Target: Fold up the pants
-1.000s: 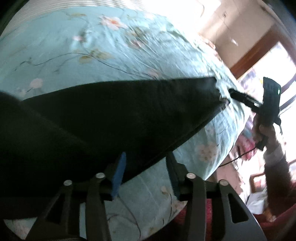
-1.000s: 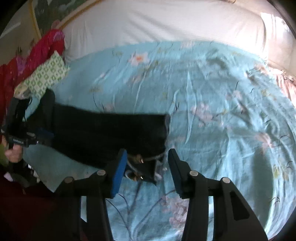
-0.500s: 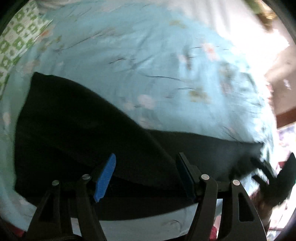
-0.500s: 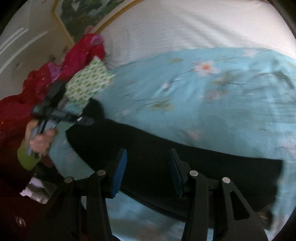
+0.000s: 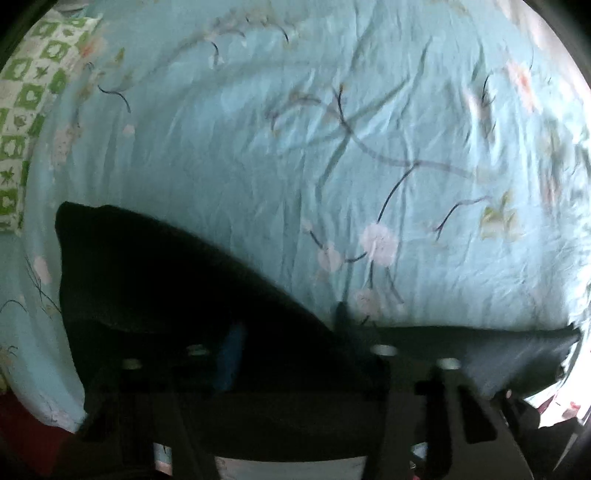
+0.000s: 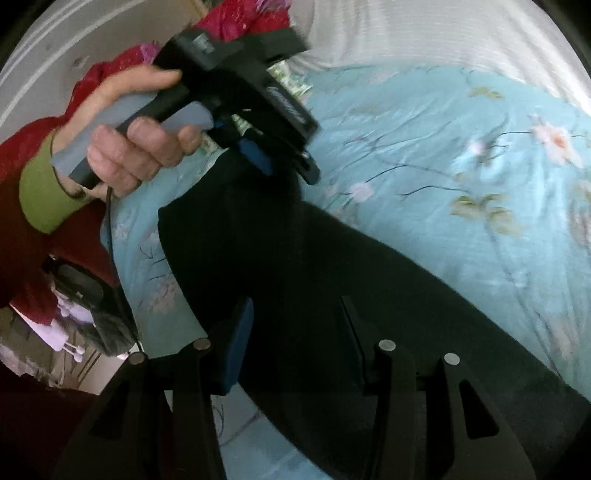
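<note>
Black pants (image 5: 166,288) lie on a light blue flowered bedsheet (image 5: 332,147), running from the lower left across the bottom of the left wrist view. My left gripper (image 5: 288,339) points down at them. Its jaws are closing, with a fold of the dark cloth between them. In the right wrist view a hand (image 6: 129,147) holds that left gripper (image 6: 284,166) over the far edge of the pants (image 6: 332,258). My right gripper (image 6: 295,332) hovers over the middle of the pants, its jaws apart with cloth lying beneath them.
A green and white checked pillow (image 5: 26,110) lies at the sheet's left edge. Red bedding (image 6: 229,18) and a white striped cover (image 6: 406,33) sit at the far end of the bed. The flowered sheet (image 6: 443,147) extends to the right.
The left view swung from the stretched pants leg to looking down on the pants, and its jaws narrowed. The right gripper moved along the pants toward the left hand, which now looms close.
</note>
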`<action>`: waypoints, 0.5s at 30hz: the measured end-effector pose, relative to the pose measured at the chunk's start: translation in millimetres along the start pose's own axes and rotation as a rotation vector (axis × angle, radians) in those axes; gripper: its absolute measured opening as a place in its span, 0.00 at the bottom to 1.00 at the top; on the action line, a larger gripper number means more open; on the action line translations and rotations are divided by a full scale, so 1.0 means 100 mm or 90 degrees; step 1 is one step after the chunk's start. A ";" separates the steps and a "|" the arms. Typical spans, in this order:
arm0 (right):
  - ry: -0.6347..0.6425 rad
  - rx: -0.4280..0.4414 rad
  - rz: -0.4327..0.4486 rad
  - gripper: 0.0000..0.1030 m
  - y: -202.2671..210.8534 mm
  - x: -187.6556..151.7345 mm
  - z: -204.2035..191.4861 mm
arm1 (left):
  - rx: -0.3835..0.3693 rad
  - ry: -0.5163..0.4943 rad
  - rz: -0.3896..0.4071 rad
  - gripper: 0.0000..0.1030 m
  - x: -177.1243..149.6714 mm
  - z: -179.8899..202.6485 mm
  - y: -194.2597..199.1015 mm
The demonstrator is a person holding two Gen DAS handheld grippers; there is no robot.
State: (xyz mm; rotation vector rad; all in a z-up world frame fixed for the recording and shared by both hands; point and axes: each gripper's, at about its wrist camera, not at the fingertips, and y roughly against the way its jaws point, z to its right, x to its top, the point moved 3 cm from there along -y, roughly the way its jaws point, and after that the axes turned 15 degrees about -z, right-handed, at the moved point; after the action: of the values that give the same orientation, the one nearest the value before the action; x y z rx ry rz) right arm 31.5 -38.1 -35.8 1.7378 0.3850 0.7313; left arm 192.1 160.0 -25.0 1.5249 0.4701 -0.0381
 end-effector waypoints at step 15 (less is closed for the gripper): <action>0.077 0.004 0.040 0.06 0.11 0.07 -0.37 | -0.174 0.070 0.282 0.04 -1.33 -0.63 0.29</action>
State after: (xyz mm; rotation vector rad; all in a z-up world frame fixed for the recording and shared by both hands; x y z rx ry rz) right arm 11.7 -9.9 -17.4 1.7230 0.4175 0.8840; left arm 63.3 187.2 45.9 1.3354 0.2046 0.4401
